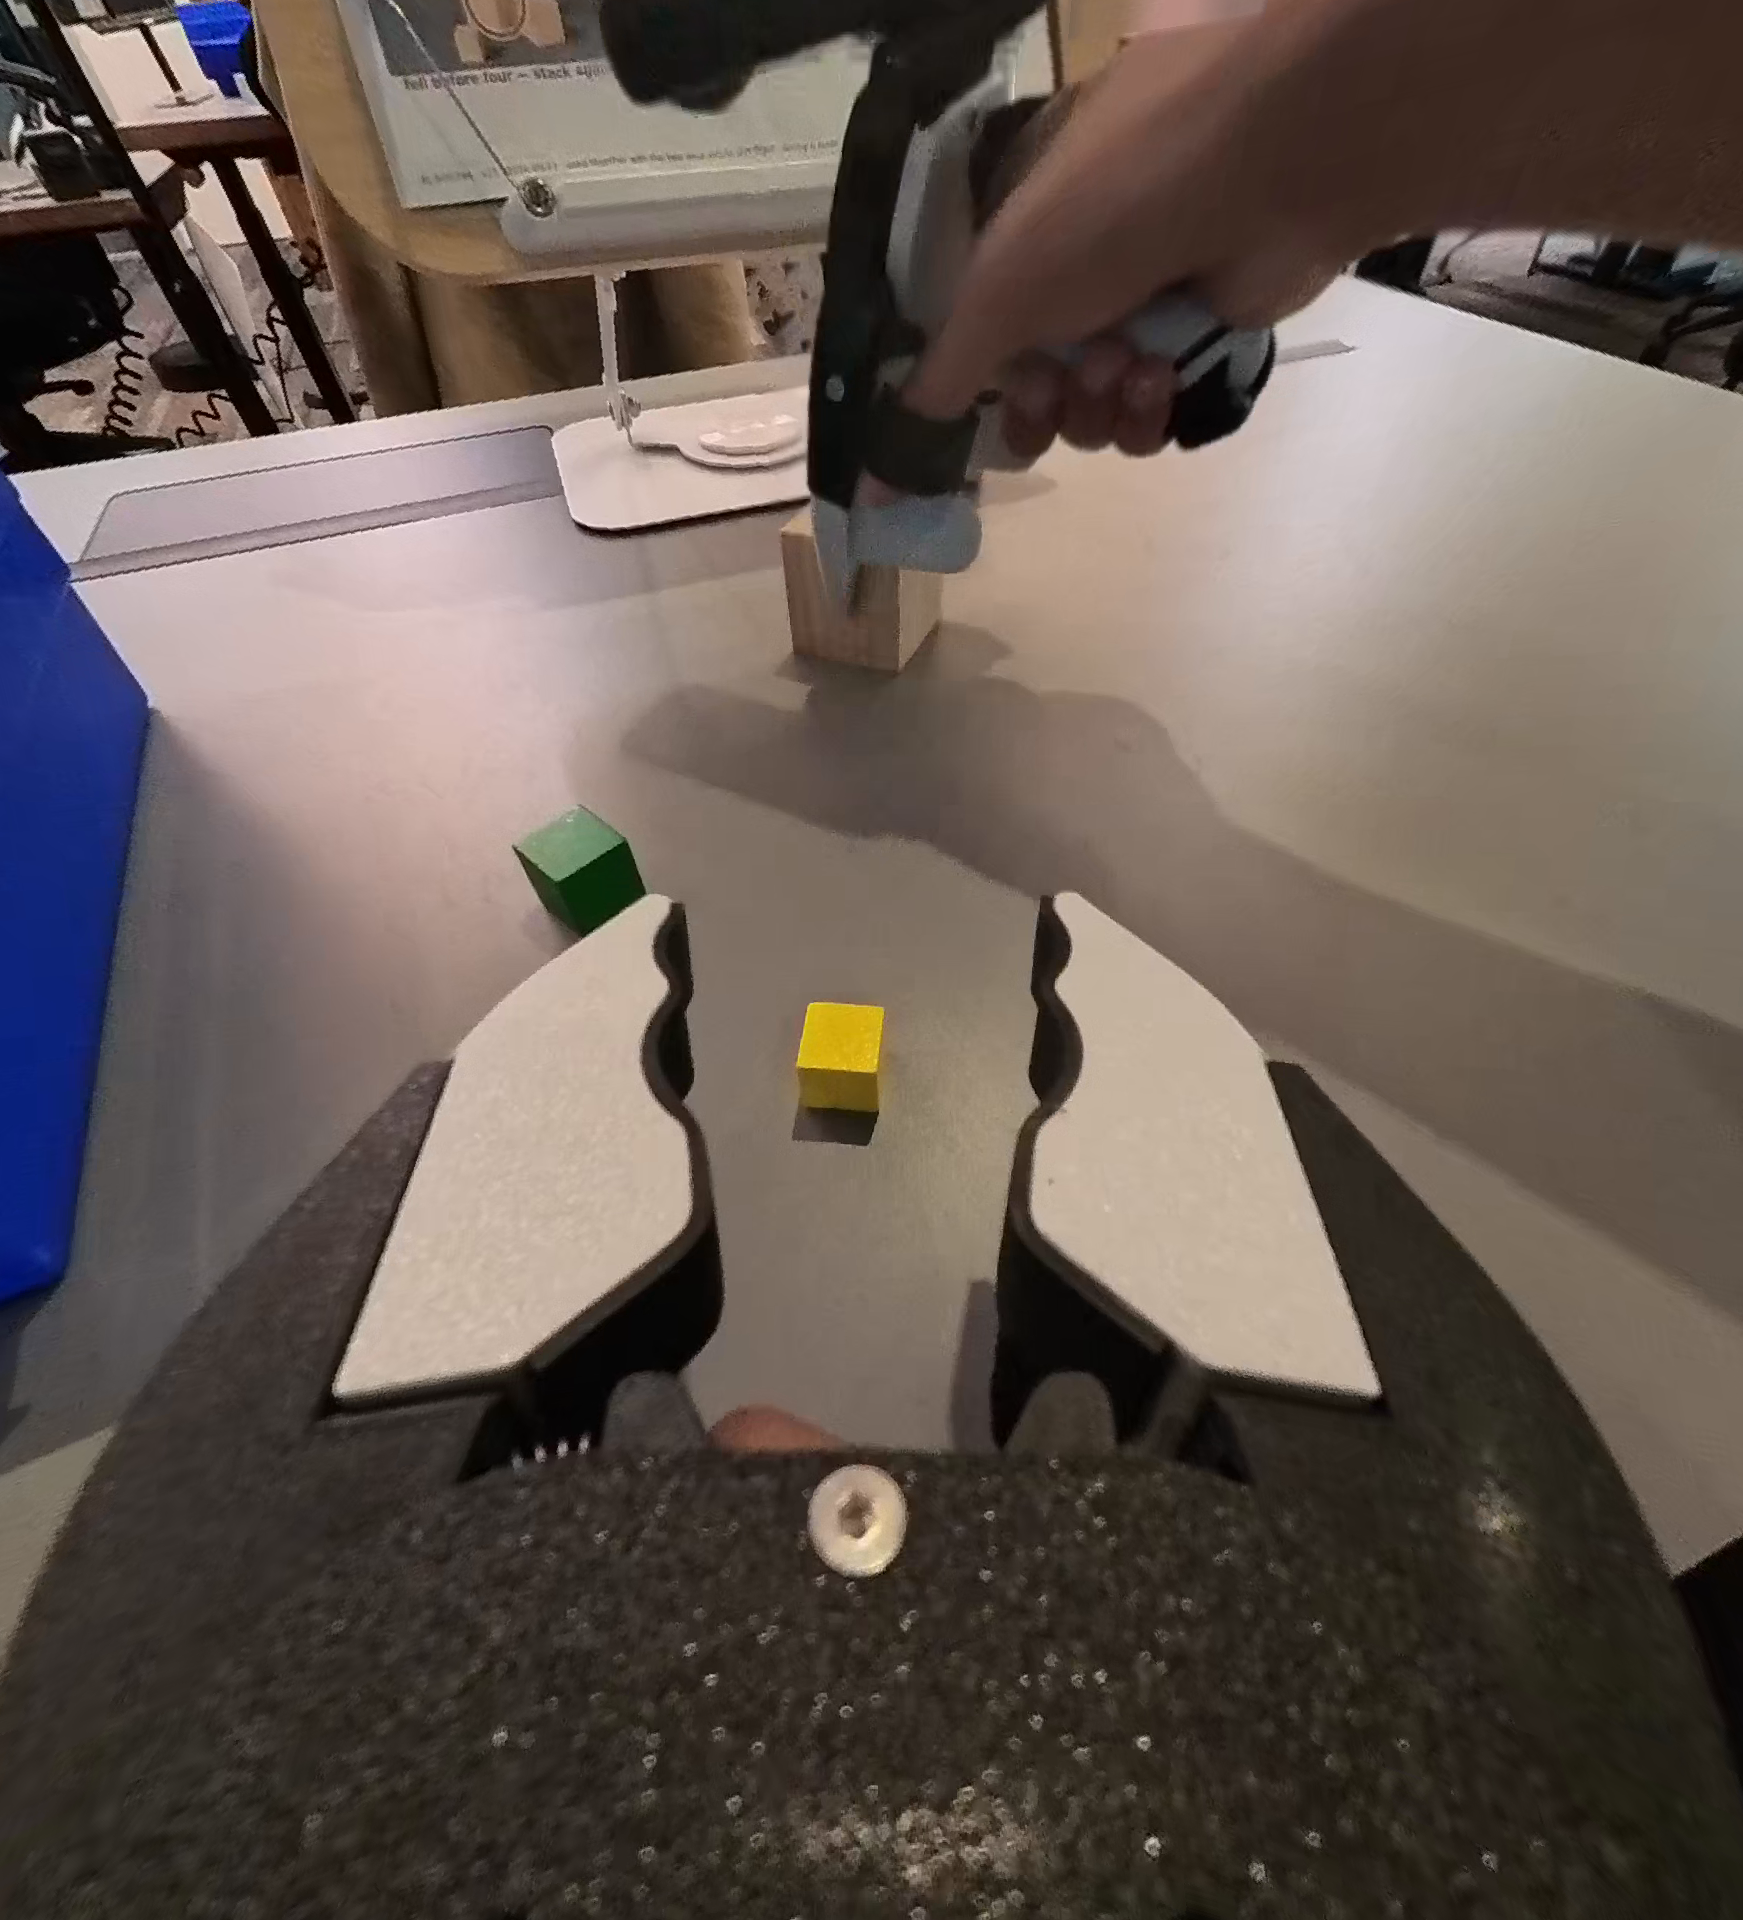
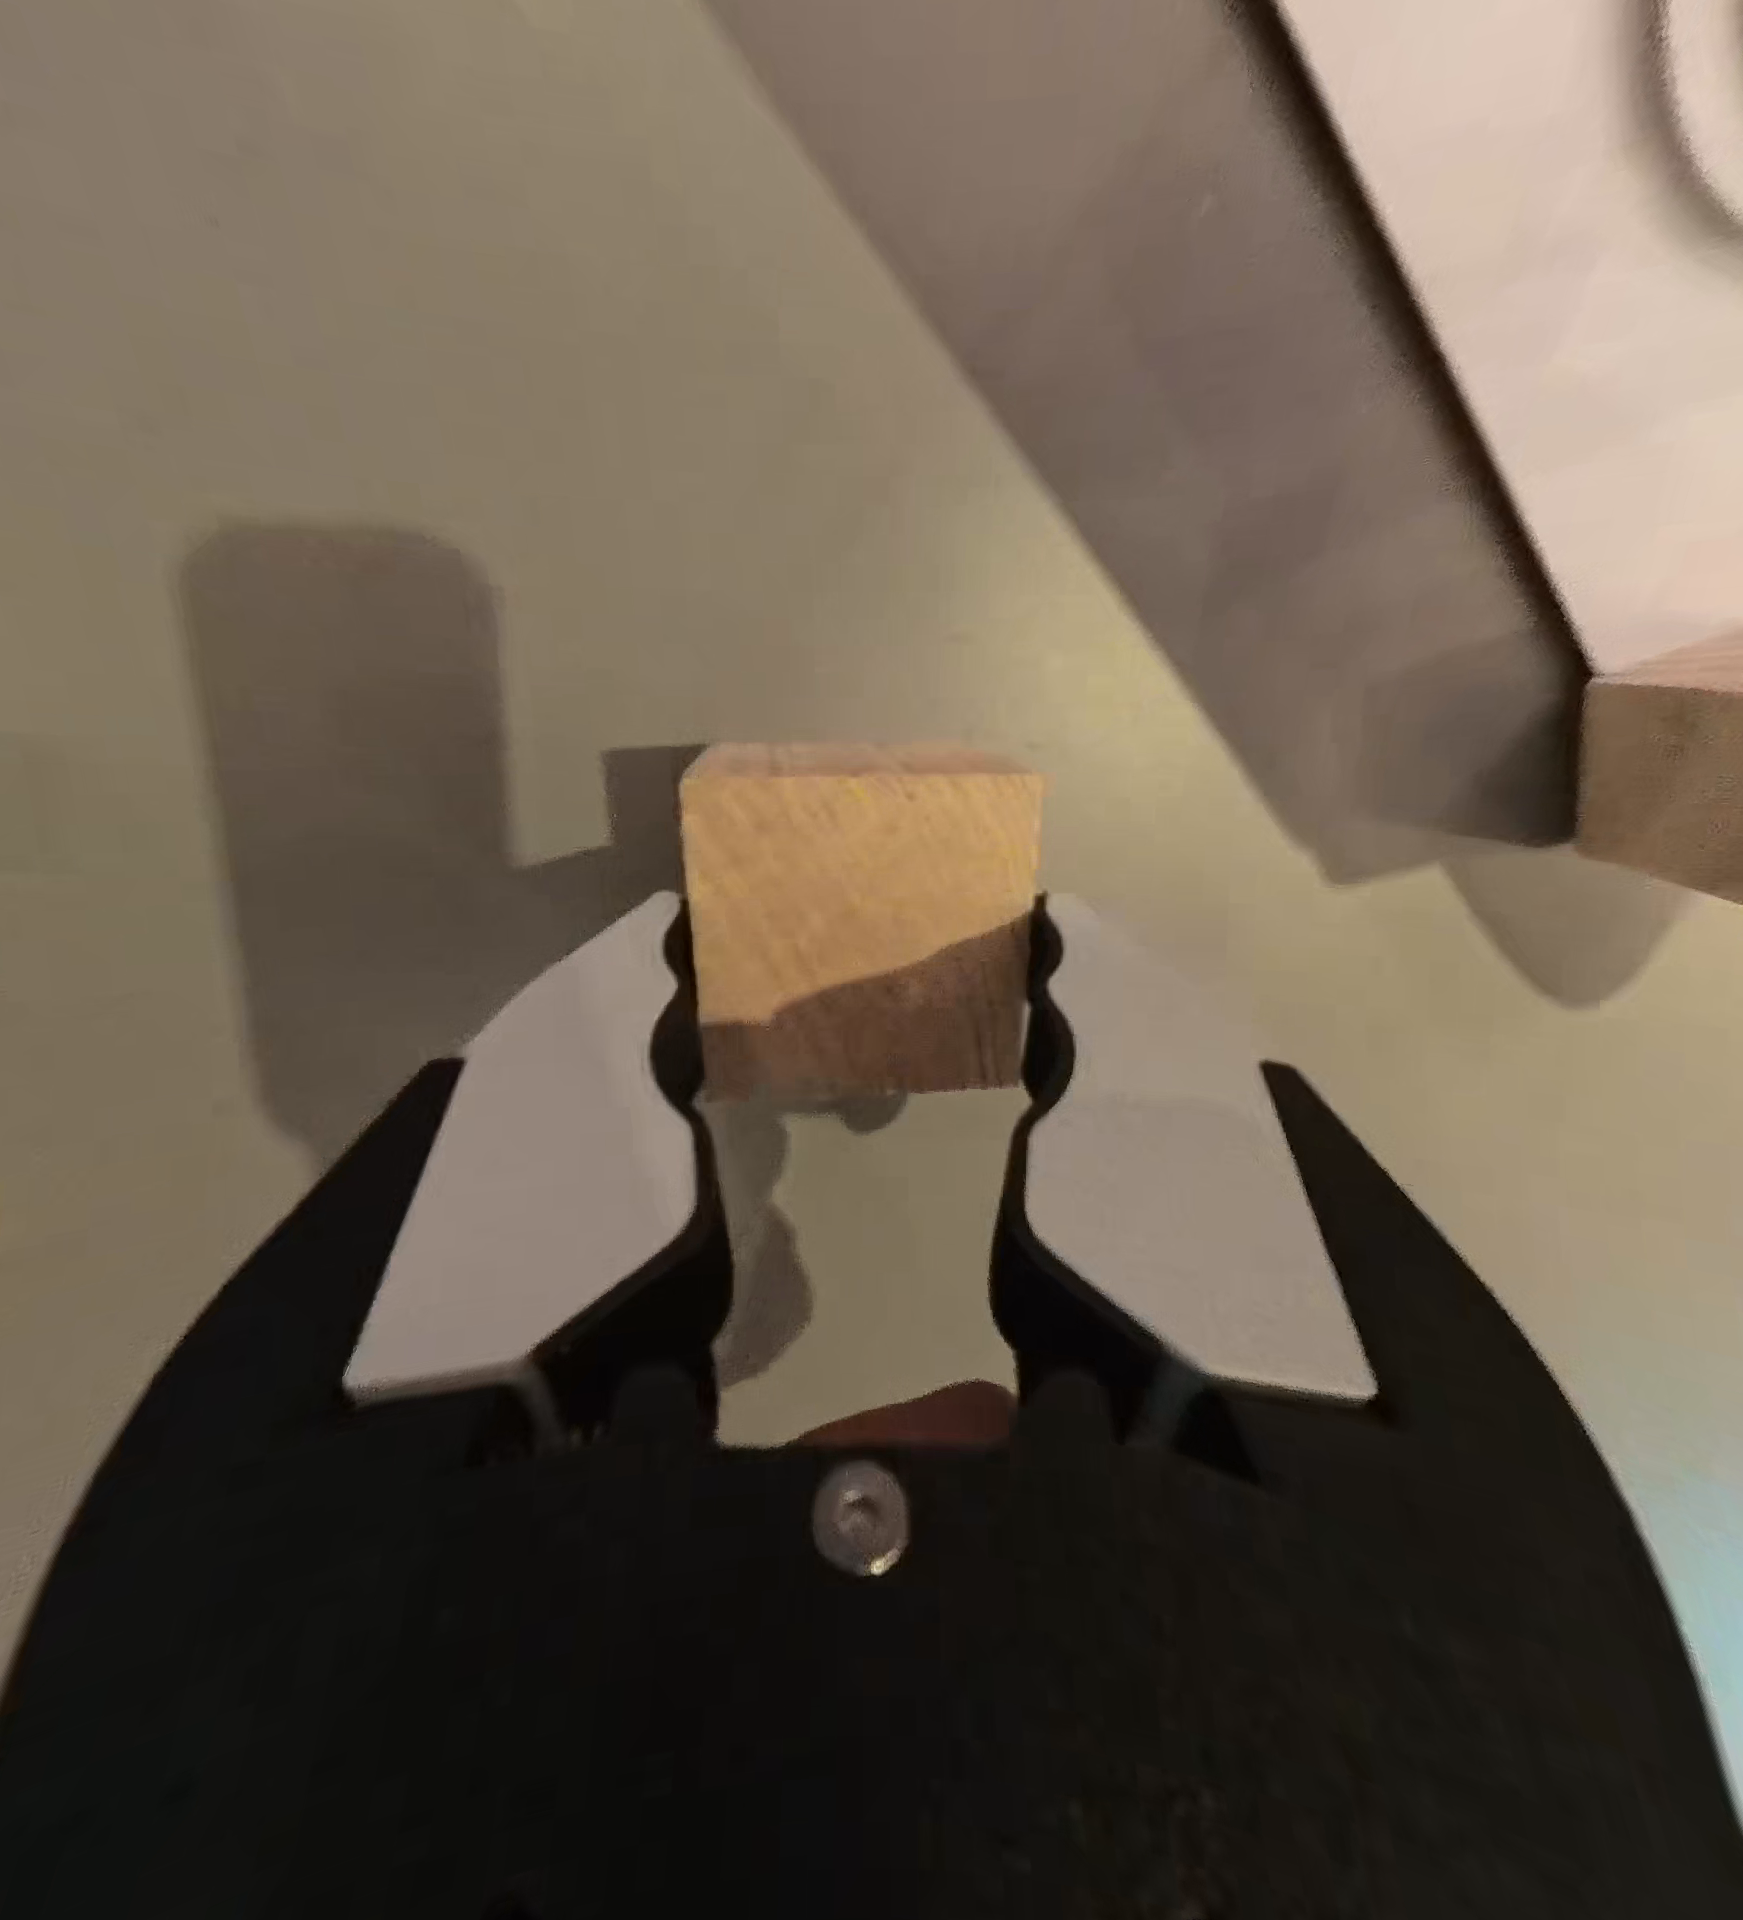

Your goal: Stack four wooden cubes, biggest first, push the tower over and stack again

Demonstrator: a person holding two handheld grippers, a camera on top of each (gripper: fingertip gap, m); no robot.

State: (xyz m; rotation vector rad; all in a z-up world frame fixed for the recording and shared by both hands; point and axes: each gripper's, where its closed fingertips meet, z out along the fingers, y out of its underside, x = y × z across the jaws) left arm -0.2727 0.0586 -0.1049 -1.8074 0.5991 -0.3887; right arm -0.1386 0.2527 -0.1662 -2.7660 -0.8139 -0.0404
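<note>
**Inspector A:** Where are the cubes?

**Inspector B:** A plain pale wooden cube (image 2: 851,925) sits pinched between the jaws of the right claw (image 2: 854,971). In the left wrist view that claw is low over a natural wooden cube on the grey table (image 1: 1366,727); I cannot tell whether this one is held or standing. A second plain wooden cube (image 2: 1708,774) shows at the right edge of the right wrist view. A small green painted cube (image 1: 581,868) and a smaller yellow painted cube (image 1: 839,1055) lie apart on the table.

**Inspector A:** And the left claw?

**Inspector B:** The left claw (image 1: 856,987) is spread, empty, with the yellow cube in line between its fingers.

**Inspector A:** Progress?

**Inspector B:** Early, in my judgement. No tower visible; green and yellow remain unstacked.
</note>
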